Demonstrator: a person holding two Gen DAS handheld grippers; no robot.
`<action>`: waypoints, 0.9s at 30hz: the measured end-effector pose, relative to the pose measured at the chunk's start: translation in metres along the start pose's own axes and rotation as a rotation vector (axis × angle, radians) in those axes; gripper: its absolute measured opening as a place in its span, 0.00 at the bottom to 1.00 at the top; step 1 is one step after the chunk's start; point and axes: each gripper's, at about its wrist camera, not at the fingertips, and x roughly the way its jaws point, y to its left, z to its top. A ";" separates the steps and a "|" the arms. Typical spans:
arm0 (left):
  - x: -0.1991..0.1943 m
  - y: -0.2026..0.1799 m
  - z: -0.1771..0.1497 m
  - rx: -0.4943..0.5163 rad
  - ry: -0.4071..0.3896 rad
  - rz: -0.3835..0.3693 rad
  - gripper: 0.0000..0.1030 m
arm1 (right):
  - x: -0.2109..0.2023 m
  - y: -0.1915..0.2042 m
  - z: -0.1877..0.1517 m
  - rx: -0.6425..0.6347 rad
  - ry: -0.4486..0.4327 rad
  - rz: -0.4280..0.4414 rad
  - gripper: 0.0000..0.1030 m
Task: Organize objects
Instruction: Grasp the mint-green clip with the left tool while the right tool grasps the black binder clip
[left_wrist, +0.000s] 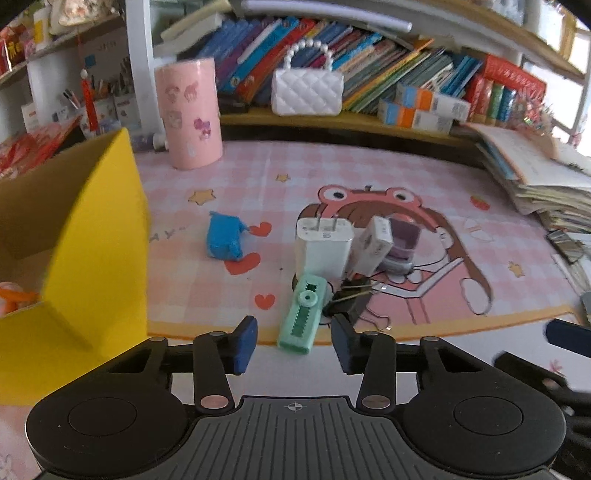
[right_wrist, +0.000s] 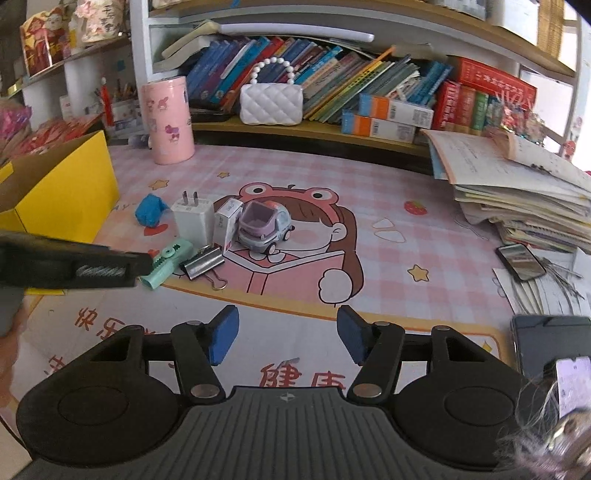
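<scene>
left claw (left_wrist: 293, 341) parted above green clip (left_wrist: 301, 314).

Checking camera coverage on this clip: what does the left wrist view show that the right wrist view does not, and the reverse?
Only the left wrist view: the inside of the yellow box, with something orange at the bottom, and the left tongs standing open over the mint green toy.

Only the right wrist view: the toy car in full, a phone by the paper stack, and the right tongs, open and empty.

Both: white charger, small white box, binder clip, blue lump, pink canister, white handbag.
</scene>
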 end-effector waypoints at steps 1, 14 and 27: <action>0.008 0.000 0.001 0.001 0.013 0.001 0.38 | 0.002 -0.001 0.000 -0.007 0.002 0.004 0.56; 0.044 -0.006 0.011 0.036 0.031 -0.045 0.22 | 0.020 -0.002 0.003 -0.085 0.031 0.101 0.56; -0.036 0.034 -0.012 -0.136 0.009 -0.103 0.22 | 0.079 0.024 0.027 -0.233 0.013 0.250 0.56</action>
